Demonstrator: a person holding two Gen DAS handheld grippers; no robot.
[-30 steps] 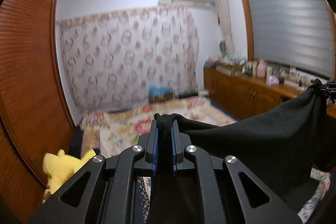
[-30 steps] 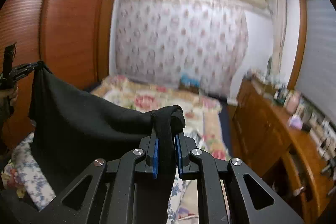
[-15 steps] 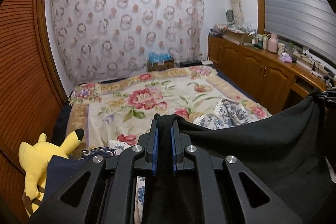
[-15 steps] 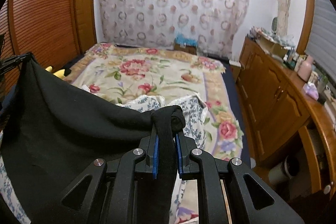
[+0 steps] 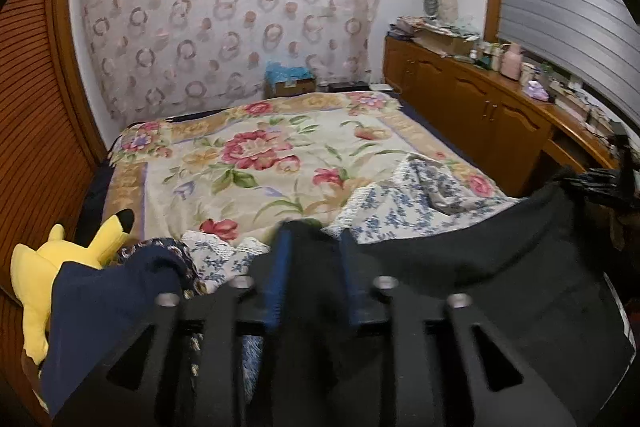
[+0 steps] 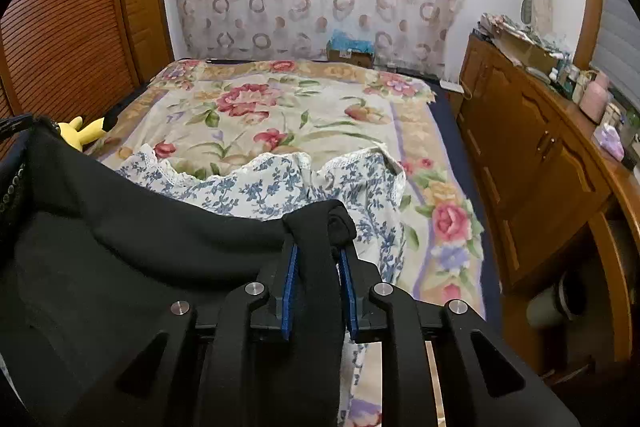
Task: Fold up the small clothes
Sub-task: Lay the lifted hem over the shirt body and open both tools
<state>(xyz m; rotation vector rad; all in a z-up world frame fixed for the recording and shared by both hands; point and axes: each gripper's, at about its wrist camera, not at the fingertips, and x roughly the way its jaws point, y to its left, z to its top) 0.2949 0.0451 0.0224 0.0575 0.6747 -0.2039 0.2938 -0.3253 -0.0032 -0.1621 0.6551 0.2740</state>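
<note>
A black garment (image 5: 480,251) hangs stretched between my two grippers above the near end of the bed. My left gripper (image 5: 312,239) is shut on one corner of it; the view there is blurred. My right gripper (image 6: 318,227) is shut on the other corner, with black cloth (image 6: 120,247) bunched between its blue pads and spreading off to the left. The right gripper also shows at the far right of the left wrist view (image 5: 600,181), and the left one at the left edge of the right wrist view (image 6: 16,125).
A floral bedspread (image 5: 256,155) covers the bed. A blue-and-white floral garment (image 6: 280,187) lies on its near part. A navy garment (image 5: 104,291) and a yellow plush toy (image 5: 44,267) lie at the left. Wooden cabinets (image 6: 532,147) line the right, a slatted wardrobe (image 6: 60,27) the left.
Both grippers have tilted down from facing the far wall to facing the bed, lowering the black garment with them. Both stay shut on it.
</note>
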